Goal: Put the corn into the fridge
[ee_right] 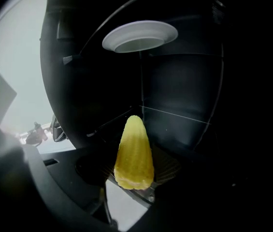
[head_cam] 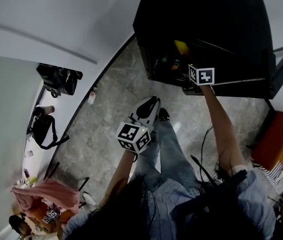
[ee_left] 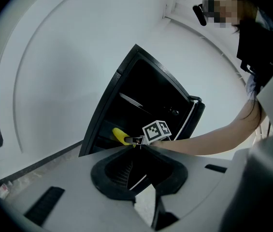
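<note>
Reaches right claw [head_cam: 187,63] into open black fridge [head_cam: 206,19], arm stretched out from the body. Shows that claw spread wide, corn [ee_right: 134,153] between the pads, thick end at the claw, tip aimed deeper inside; no clear squeeze on it. Finds corn inside fridge, low, under the shelf carrying a white plate [ee_right: 139,35]. Holds left claw [head_cam: 151,104] back by the jeans-clad legs [head_cam: 170,149], above grey tiled floor [head_cam: 106,124], aimed at fridge, well apart from it. Shows left claw pinched together, nothing in it. Includes black bags [head_cam: 58,79] at left by the wall, pink cloth [head_cam: 46,194] lower left, orange seat [head_cam: 274,139] at right.
</note>
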Motion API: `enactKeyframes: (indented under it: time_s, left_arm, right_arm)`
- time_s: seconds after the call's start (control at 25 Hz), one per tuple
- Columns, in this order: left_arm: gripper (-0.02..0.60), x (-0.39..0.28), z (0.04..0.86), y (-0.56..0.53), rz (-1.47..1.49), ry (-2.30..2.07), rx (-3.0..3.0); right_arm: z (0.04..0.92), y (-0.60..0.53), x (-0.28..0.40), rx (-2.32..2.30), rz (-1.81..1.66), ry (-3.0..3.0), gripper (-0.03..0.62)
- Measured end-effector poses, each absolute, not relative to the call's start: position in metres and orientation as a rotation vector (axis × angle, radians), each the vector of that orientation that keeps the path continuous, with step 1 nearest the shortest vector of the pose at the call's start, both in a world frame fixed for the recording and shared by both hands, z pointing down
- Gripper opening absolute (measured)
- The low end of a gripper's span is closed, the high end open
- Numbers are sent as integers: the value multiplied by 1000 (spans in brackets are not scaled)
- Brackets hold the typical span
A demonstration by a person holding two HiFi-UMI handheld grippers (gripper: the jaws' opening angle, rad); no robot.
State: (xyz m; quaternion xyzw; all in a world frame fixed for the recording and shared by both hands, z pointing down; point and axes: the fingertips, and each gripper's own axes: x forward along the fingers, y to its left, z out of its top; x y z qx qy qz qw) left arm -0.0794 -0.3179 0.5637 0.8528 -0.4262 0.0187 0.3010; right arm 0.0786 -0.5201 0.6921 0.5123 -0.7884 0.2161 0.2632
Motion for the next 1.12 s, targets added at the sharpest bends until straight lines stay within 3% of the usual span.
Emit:
enactKeyframes:
  time_s: [0.72,1.12]
  left_arm:
    - [58,-76,563,-315,56,-1138,2255]
    - [57,-82,534,-304,39,-1166,2296]
  right_arm:
    - [690,-540,86,1323,528,-2132,238]
    - [619,-498,70,1429,564,-2313,238]
